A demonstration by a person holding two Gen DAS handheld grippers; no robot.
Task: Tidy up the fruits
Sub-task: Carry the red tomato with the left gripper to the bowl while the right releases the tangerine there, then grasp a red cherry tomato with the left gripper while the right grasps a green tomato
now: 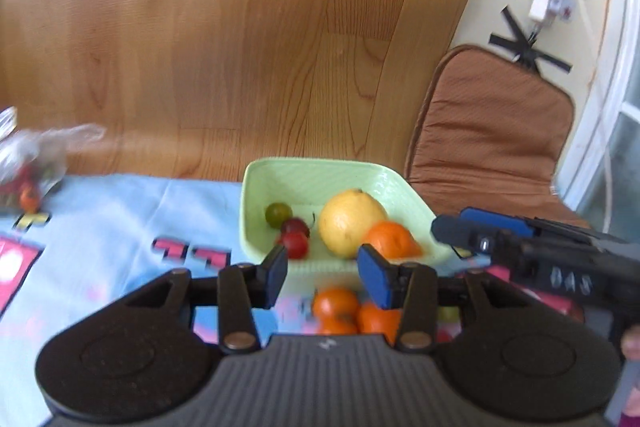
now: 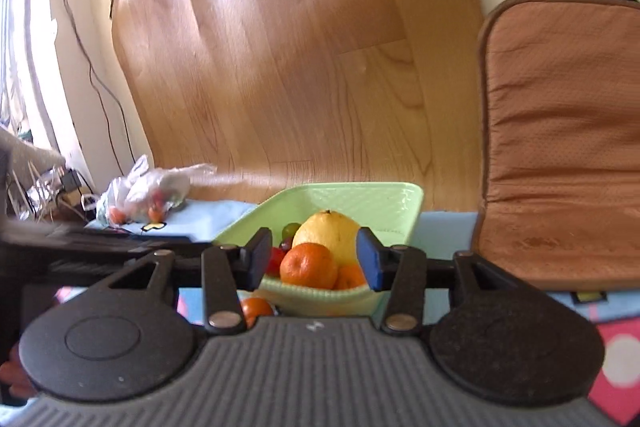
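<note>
A pale green dish [image 1: 304, 179] [image 2: 384, 203] on the blue cloth holds a yellow citrus [image 1: 350, 223] [image 2: 328, 233], a mandarin [image 1: 390, 239] [image 2: 308, 265], a green grape [image 1: 278, 214] and red cherry tomatoes [image 1: 296, 239]. Loose mandarins [image 1: 340, 311] lie on the cloth just in front of the dish, below my left gripper [image 1: 324, 277], which is open and empty. My right gripper [image 2: 314, 261] is open and empty, its fingers either side of the dish's fruit; it also shows in the left wrist view [image 1: 480, 233]. One loose mandarin [image 2: 256, 309] shows below it.
A plastic bag with small fruits [image 1: 32, 171] [image 2: 148, 195] lies at the cloth's far left. A brown cushioned chair [image 1: 492, 131] [image 2: 560, 139] stands right of the dish. A wooden panel [image 1: 240, 27] rises behind. Cables [image 2: 64, 183] lie at far left.
</note>
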